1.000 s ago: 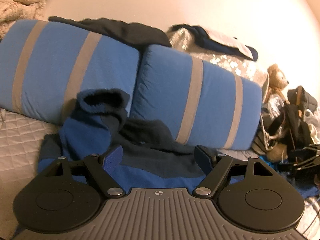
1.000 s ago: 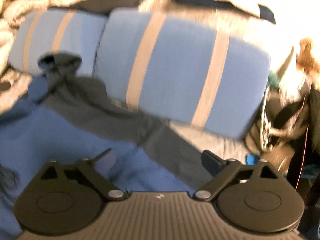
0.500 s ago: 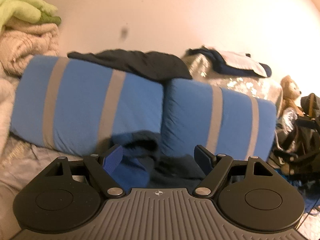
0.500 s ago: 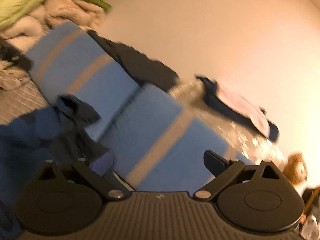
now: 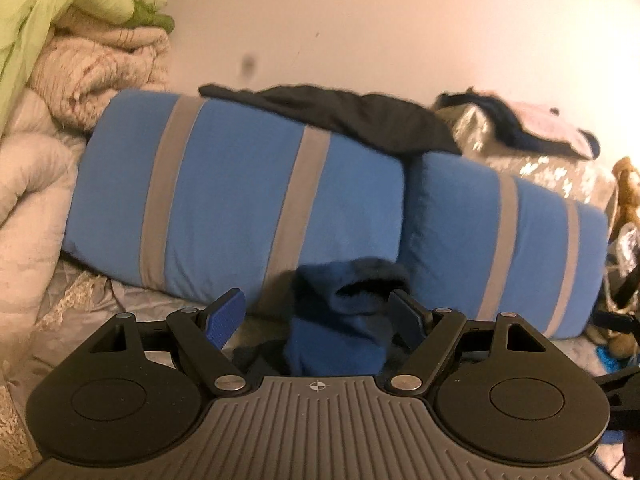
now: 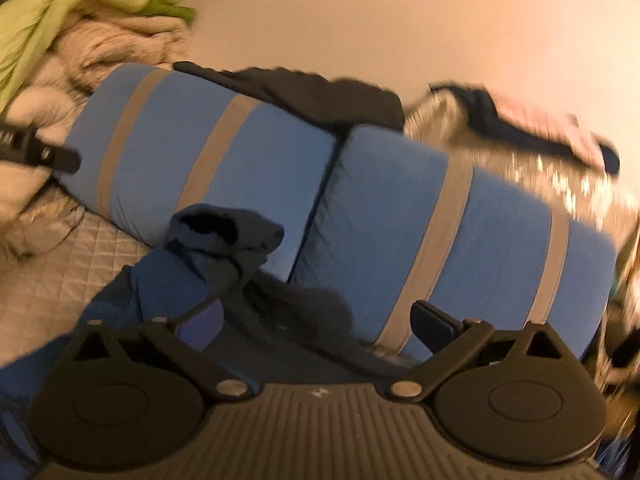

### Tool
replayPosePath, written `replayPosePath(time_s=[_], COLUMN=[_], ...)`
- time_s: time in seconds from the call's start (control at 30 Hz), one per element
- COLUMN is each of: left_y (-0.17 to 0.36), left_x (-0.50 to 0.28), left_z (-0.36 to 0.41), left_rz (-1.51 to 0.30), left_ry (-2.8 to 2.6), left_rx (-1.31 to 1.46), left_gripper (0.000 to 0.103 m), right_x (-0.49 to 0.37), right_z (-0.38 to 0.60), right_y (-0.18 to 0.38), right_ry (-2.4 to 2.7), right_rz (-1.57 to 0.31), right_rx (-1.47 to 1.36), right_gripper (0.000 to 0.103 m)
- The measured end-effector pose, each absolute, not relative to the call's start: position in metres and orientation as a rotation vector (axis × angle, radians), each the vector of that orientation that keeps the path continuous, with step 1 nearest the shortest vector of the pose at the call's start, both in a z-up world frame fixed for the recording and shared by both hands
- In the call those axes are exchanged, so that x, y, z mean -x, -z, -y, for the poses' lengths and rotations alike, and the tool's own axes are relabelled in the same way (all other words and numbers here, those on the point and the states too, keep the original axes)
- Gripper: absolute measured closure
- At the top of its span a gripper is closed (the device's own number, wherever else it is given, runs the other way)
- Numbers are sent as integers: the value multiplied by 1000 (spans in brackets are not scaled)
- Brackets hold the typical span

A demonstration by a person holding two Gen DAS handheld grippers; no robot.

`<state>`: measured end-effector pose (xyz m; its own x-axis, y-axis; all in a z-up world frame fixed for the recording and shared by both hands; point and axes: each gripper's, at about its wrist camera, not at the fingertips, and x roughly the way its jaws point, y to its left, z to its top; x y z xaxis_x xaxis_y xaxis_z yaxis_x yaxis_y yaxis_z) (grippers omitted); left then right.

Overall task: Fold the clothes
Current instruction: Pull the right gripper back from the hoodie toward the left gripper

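The left gripper [image 5: 318, 314] had its fingers spread wide, empty, around the blue garment [image 5: 340, 320] heaped on the bed [image 6: 60, 248]. The right gripper [image 6: 320, 320] gaped empty too. Striped pillows [image 5: 240, 216] walled the far edge.

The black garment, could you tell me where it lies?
In both views the black garment is draped over the tops of the two blue striped pillows, against the wall.

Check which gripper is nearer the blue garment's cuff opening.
Left. The left gripper has the cuff opening between its open jaws. The right gripper sits right of and below the cuff.
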<state>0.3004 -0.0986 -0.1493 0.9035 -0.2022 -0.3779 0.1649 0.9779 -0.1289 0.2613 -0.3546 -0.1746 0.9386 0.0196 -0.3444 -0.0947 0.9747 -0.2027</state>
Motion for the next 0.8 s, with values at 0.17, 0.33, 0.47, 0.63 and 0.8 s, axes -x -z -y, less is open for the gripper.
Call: replayPosePath(time_s=[0.17, 0.33, 0.47, 0.63, 0.8], left_y=[170, 181, 184, 192, 204], left_x=[-316, -331, -344, -369, -392], left_z=[95, 99, 106, 125, 143], left_rz=[-416, -404, -396, -424, -453], left_ry=[212, 218, 232, 256, 250], left_rx=[38, -17, -30, -52, -87], left_gripper=[24, 25, 25, 25, 25], right_x=[-260, -260, -260, -254, -259], right_z=[347, 336, 332, 330, 333], right_y=[215, 240, 243, 248, 255], right_ry=[13, 15, -27, -70, -48], right_rz=[-311, -282, -280, -263, -294], right_rx=[166, 181, 145, 134, 137], right_gripper=[0, 0, 0, 0, 0])
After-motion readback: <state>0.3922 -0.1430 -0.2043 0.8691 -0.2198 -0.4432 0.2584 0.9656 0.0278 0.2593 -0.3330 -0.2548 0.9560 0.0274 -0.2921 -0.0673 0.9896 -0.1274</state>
